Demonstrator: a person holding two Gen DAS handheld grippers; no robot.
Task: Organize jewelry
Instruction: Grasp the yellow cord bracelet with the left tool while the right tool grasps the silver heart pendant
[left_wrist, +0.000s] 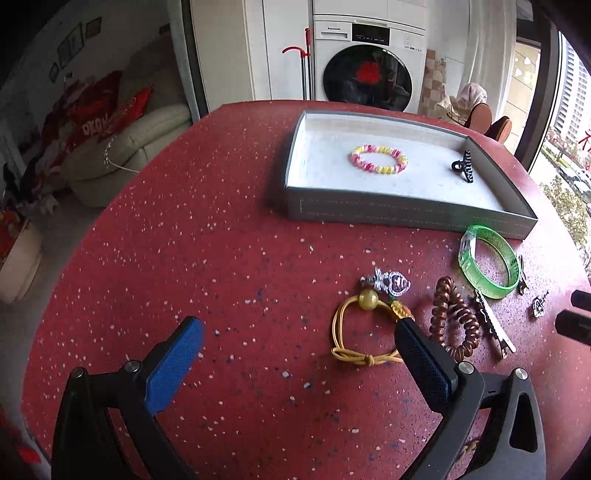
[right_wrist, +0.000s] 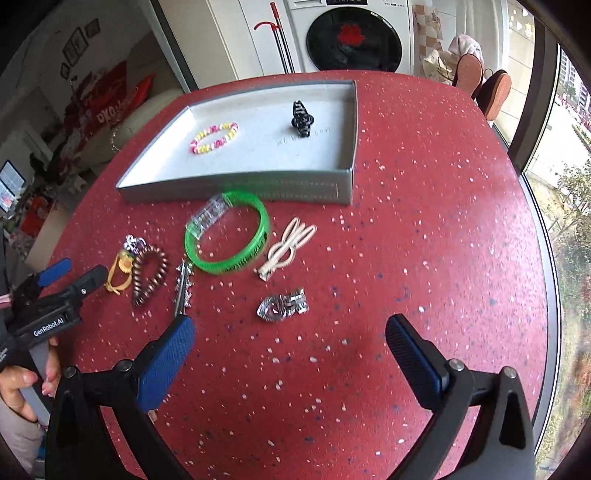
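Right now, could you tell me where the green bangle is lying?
The green bangle lies on the red table, just in front of the grey tray, between the copper spiral hair tie and the cream hair clip.

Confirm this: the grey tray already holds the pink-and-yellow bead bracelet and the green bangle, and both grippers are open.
Not quite. The grey tray holds the bead bracelet and a black claw clip, not the green bangle, which lies on the table just outside the tray's front wall, as the right wrist view shows. Both grippers are open.
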